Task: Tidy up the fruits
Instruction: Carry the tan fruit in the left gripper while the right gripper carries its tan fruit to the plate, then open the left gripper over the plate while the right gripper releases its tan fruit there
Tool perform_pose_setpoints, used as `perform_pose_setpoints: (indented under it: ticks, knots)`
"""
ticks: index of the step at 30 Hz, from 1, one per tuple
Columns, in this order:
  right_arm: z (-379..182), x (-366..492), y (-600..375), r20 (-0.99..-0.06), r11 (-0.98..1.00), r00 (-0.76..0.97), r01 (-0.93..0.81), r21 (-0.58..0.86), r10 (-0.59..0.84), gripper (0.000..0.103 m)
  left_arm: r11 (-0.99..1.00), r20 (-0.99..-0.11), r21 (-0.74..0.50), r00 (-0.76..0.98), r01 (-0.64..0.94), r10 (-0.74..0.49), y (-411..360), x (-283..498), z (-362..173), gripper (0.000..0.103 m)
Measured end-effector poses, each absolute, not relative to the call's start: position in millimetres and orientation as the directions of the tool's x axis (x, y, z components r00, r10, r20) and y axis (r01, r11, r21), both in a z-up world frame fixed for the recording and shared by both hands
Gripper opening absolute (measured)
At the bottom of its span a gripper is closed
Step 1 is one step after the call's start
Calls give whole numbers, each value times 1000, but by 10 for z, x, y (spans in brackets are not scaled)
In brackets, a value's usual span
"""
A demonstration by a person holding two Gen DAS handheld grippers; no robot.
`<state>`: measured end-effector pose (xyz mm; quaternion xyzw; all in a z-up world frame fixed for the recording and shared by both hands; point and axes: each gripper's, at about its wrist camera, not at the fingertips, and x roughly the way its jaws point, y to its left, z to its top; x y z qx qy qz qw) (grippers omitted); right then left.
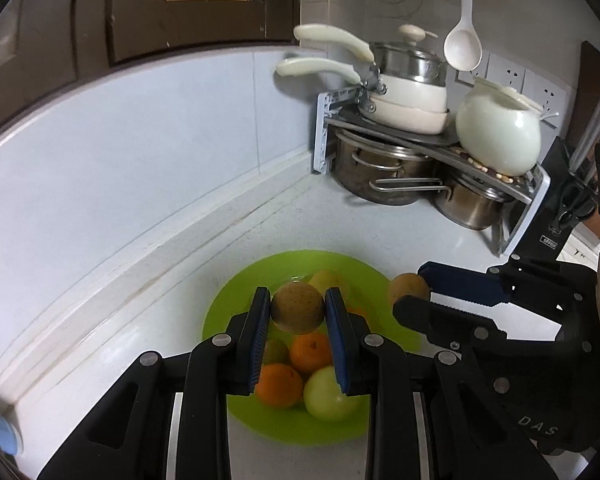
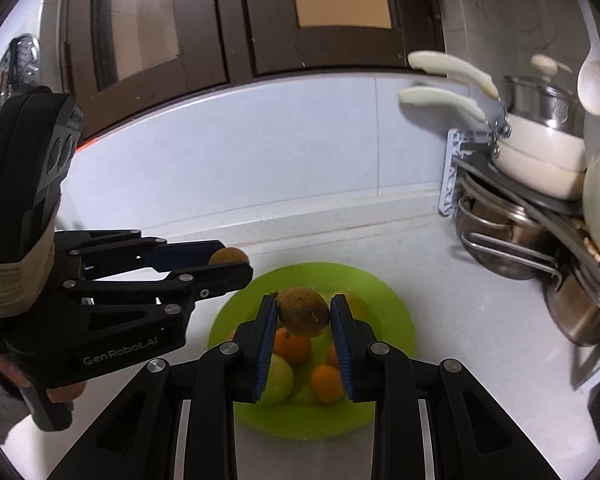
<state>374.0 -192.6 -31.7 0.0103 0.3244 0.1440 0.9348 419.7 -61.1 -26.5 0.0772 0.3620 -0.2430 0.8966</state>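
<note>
A lime green bowl (image 1: 236,300) sits on the white counter and holds oranges (image 1: 311,353) and a pale green apple (image 1: 327,393). My left gripper (image 1: 298,307) is shut on a brown speckled fruit (image 1: 297,307) above the bowl. My right gripper (image 2: 303,311) is shut on another brown fruit (image 2: 303,311) above the same bowl (image 2: 392,312). In the left wrist view the right gripper (image 1: 414,290) comes in from the right with its fruit (image 1: 406,287) at the bowl's edge. In the right wrist view the left gripper (image 2: 230,262) comes in from the left with its fruit (image 2: 228,255).
A metal corner rack (image 1: 380,128) at the back right carries white pans (image 1: 404,96), steel pots (image 1: 384,176) and a white jar (image 1: 500,128). A white ladle (image 1: 463,46) hangs above. The tiled wall (image 1: 140,128) runs along the left. A dark wooden window frame (image 2: 228,24) is behind.
</note>
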Motion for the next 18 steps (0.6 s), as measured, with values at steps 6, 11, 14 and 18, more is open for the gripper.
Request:
perform_pose_setpoints:
  ticks: [6, 11, 14, 18]
  knots:
    - [-499, 3955, -1993, -635, 959, 722, -245, 138, 276, 29, 864, -707, -36, 599, 502, -377, -683, 4421, -455, 28]
    - [-637, 4066, -2007, -656, 958, 700, -241, 155, 282, 29, 862, -726, -41, 578, 505, -373, -729, 4531, -599, 28]
    - [-679, 4097, -2006, -662, 958, 694, -240, 158, 283, 29, 863, -727, -39, 579, 503, -370, -736, 4555, -637, 31]
    - [-718, 4128, -2003, -666, 957, 689, -239, 163, 286, 29, 871, -719, -44, 590, 489, -368, -688, 4554, -618, 43]
